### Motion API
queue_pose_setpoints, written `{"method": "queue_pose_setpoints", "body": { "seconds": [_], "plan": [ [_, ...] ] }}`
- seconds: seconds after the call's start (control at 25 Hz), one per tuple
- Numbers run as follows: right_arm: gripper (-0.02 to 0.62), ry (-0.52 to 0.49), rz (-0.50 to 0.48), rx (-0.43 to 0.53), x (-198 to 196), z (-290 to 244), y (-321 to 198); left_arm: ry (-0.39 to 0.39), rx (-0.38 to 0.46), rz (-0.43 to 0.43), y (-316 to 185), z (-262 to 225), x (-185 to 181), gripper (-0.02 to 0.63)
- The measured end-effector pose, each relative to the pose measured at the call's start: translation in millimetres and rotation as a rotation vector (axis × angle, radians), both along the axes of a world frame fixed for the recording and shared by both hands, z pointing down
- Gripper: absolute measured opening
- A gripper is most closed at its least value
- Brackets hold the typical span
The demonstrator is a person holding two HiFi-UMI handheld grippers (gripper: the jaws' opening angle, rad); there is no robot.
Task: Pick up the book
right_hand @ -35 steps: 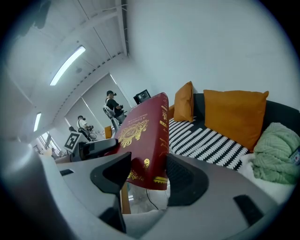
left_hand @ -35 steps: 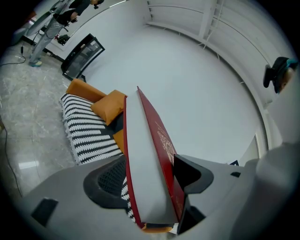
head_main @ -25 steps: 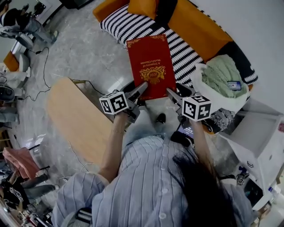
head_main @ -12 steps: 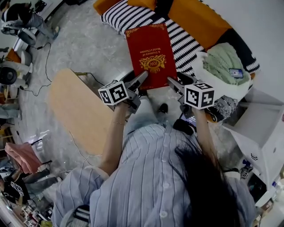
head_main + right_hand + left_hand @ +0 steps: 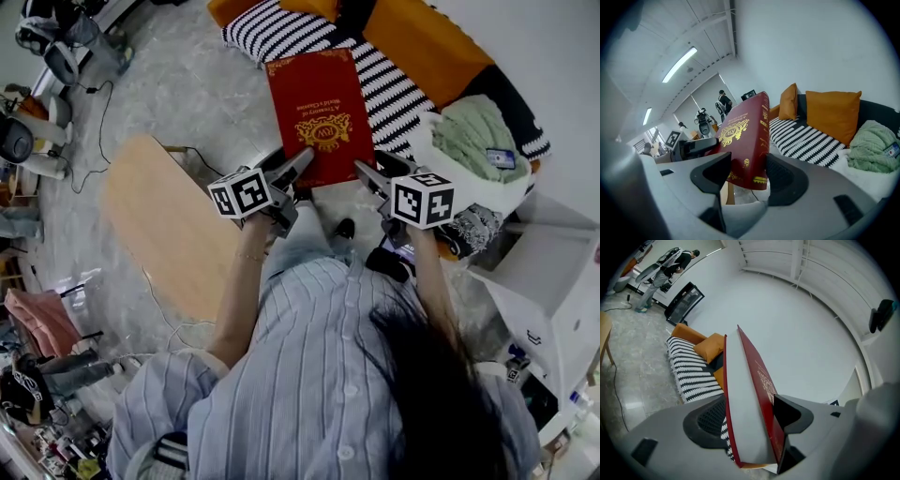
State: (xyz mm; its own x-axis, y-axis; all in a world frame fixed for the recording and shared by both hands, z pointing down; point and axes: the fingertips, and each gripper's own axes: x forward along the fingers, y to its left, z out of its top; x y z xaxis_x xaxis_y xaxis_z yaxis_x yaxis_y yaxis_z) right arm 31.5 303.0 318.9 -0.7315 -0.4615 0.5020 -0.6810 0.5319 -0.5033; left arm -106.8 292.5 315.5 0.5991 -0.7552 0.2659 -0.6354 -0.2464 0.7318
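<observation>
Red book is up in the air, cover up, over the floor just in front of the striped sofa. Left gripper is clamped on its near left corner, page-edge side. Right gripper is clamped on the near right corner, at the spine.

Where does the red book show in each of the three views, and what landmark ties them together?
Head view: book top centre, cover up.
Left gripper view: centre, edge-on between the jaws.
Right gripper view: centre, cover and spine showing, between the jaws.
Shared landmark: the striped throw.
</observation>
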Motion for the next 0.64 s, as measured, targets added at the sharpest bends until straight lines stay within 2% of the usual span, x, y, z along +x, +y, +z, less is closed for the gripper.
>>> {"method": "queue_pose_setpoints", "body": {
  "seconds": [0.24, 0.4, 0.64],
  "plan": [
    [0.247, 0.003, -0.041, 0.005, -13, -4, 6, -0.007, -0.001, -0.033, 12, 0, -15, 0.324],
    [0.247, 0.003, -0.061, -0.001, -15, -2, 7, 0.031, -0.018, -0.038, 18, 0, -9, 0.324],
    [0.247, 0.001, -0.088, -0.004, -15, 3, 7, 0.023, -0.018, -0.058, 21, 3, -9, 0.324]
  ]
}}
